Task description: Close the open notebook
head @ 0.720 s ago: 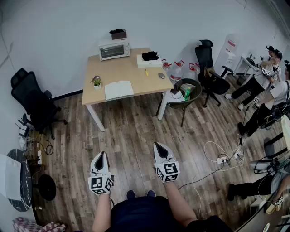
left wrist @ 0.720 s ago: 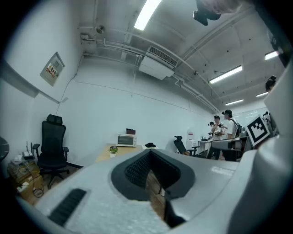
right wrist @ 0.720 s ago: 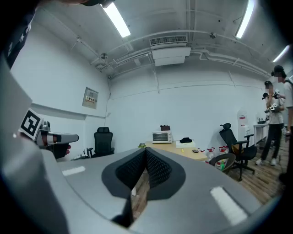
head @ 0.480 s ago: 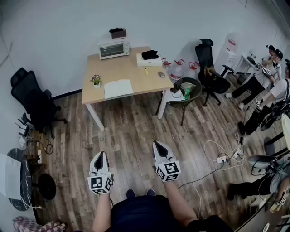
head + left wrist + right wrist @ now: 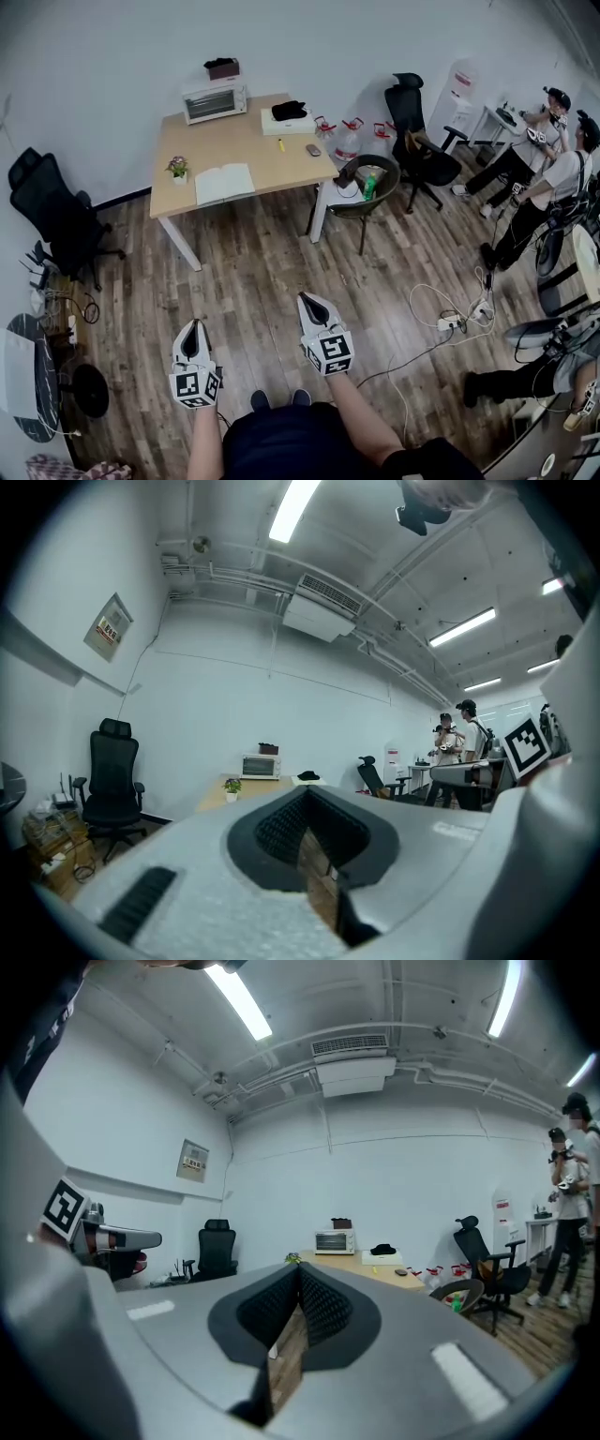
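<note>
The person reaches both arms forward, left forearm (image 5: 208,439) and right forearm (image 5: 362,424) running side by side. The left gripper (image 5: 194,330) points level, its jaws closed tip to tip with nothing between them. The right gripper (image 5: 306,302), slightly further ahead, is likewise level, closed and empty.

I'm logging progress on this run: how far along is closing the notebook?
Nothing looks done: the notebook lies open on the table, beside the potted plant. In hand: nothing; the left gripper and right gripper are shut and empty, held level over the wood floor, well short of the table. Left: approach, reach the notebook, fold it shut.
</note>
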Action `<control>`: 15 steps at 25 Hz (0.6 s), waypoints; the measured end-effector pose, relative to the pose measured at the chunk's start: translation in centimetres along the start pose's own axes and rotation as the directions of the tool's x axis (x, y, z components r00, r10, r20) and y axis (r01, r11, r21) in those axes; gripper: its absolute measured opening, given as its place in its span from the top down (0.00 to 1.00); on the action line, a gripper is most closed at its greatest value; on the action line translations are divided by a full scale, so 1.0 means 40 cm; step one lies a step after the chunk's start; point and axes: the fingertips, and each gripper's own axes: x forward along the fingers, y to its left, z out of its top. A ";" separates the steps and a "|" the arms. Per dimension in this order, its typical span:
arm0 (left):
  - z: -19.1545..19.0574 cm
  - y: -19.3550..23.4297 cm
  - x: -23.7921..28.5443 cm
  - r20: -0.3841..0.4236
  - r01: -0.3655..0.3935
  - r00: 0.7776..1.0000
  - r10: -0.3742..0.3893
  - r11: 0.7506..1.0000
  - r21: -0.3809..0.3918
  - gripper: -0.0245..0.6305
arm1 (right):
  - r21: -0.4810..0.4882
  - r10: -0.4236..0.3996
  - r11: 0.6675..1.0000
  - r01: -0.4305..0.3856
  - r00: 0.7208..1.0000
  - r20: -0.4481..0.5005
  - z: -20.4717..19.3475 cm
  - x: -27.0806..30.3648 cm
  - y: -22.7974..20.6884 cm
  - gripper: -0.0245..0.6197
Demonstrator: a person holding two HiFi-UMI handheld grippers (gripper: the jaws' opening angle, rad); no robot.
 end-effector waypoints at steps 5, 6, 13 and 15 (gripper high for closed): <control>-0.003 -0.057 -0.013 -0.001 0.004 1.000 -0.004 1.000 0.015 0.97 | 0.001 -0.017 1.000 0.017 1.000 -0.007 -0.011 -0.044 -0.043 0.95; -0.008 -0.064 -0.016 -0.002 0.001 1.000 -0.001 1.000 0.017 0.97 | 0.002 -0.014 1.000 0.014 1.000 -0.005 -0.014 -0.048 -0.048 0.95; -0.056 -0.066 -0.043 -0.022 -0.034 0.999 0.034 0.999 0.003 0.97 | 0.001 0.006 1.000 -0.006 1.000 -0.018 -0.045 -0.059 -0.056 0.95; -0.058 -0.052 -0.041 -0.020 -0.048 0.999 0.048 0.999 -0.003 0.97 | -0.004 0.012 1.000 -0.012 1.000 -0.020 -0.045 -0.051 -0.054 0.95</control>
